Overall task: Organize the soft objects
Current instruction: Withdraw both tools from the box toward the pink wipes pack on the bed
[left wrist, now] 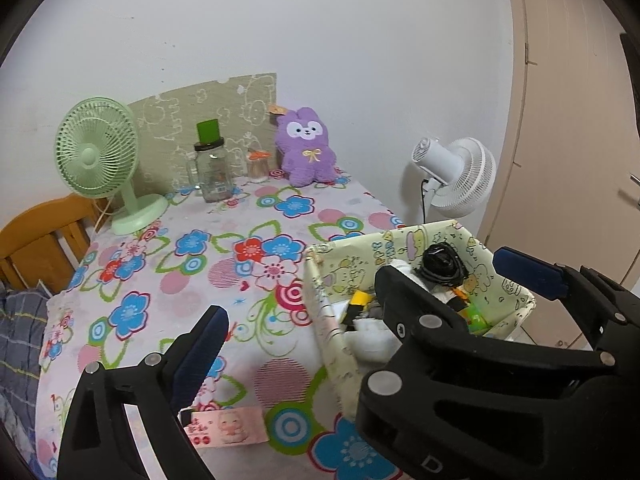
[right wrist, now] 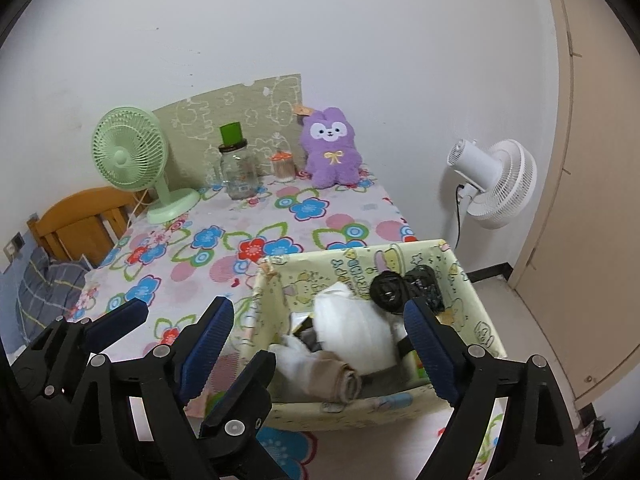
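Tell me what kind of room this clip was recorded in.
Probably a bedroom or small living room at home: a table under a flowered cloth against the wall, a purple plush bunny and green desk fan on it, a white fan beside a door.

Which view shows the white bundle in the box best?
Right wrist: the white bundle lies nearly unobstructed in the box. In the left wrist view, a gripper finger covers most of it; only an edge shows.

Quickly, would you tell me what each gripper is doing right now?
Left gripper: open, holding nothing.
Right gripper: open, holding nothing.
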Motion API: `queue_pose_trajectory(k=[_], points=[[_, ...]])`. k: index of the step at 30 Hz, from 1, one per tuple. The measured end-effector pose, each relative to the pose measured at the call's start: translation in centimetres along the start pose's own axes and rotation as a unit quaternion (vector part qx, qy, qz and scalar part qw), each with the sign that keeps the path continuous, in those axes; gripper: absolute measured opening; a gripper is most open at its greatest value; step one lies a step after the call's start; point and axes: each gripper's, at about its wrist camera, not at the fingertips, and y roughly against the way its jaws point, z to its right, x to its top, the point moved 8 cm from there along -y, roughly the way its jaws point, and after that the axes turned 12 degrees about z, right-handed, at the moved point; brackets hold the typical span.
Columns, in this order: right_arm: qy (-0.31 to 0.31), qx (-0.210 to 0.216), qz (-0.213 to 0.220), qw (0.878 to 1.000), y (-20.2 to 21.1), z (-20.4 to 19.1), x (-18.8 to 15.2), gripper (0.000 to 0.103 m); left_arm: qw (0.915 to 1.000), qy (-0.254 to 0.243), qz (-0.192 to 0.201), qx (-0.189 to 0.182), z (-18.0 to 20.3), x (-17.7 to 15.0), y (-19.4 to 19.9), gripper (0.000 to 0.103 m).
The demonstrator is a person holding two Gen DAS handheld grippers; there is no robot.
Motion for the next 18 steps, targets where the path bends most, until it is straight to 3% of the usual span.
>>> queue_pose_trajectory(k=[18], points=[[0.029,0.036,0.004,0.999,1.0,-6.2,-1.6,0.089,0.9993,0.016,-0.001,0.035,-5.4,-2.4,2.6,0.101]])
